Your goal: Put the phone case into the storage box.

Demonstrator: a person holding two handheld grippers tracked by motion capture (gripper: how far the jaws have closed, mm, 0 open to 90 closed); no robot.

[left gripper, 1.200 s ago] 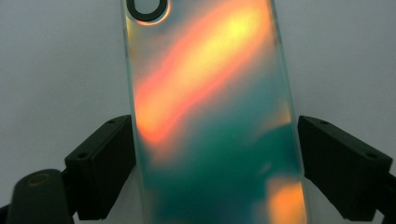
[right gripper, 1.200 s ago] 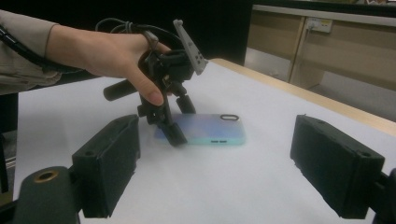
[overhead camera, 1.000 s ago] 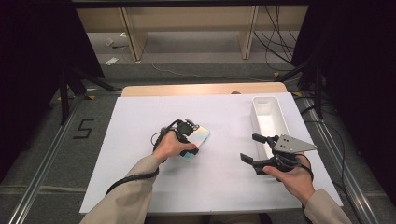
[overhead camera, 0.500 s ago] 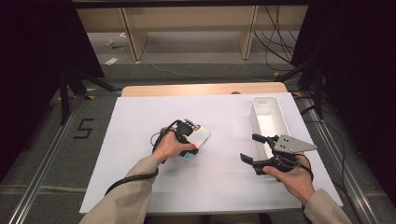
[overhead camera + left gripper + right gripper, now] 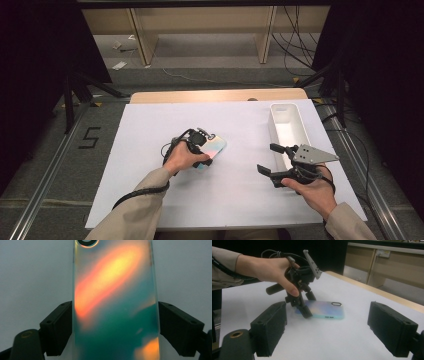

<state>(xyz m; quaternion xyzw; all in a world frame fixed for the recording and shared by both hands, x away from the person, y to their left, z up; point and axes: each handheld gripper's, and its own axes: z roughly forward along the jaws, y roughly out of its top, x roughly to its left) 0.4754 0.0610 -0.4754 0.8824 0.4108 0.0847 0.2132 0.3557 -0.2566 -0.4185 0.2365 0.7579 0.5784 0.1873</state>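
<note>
White paper covers the surface, where the left gripper point(image 5: 204, 150) brackets the iridescent phone case point(image 5: 212, 151) lying flat near centre, jaws touching its sides, apparently starting the grasp; next, lifting toward the white tray point(image 5: 276, 114) at two o'clock, while the right gripper point(image 5: 267, 160) waits wide open.

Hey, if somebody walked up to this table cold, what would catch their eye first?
Probably the iridescent phone case, orange and teal, lying flat mid-table with the left gripper down over it, a jaw at each long edge. To the right, the right gripper is wide open and empty beside a white bin.
</note>
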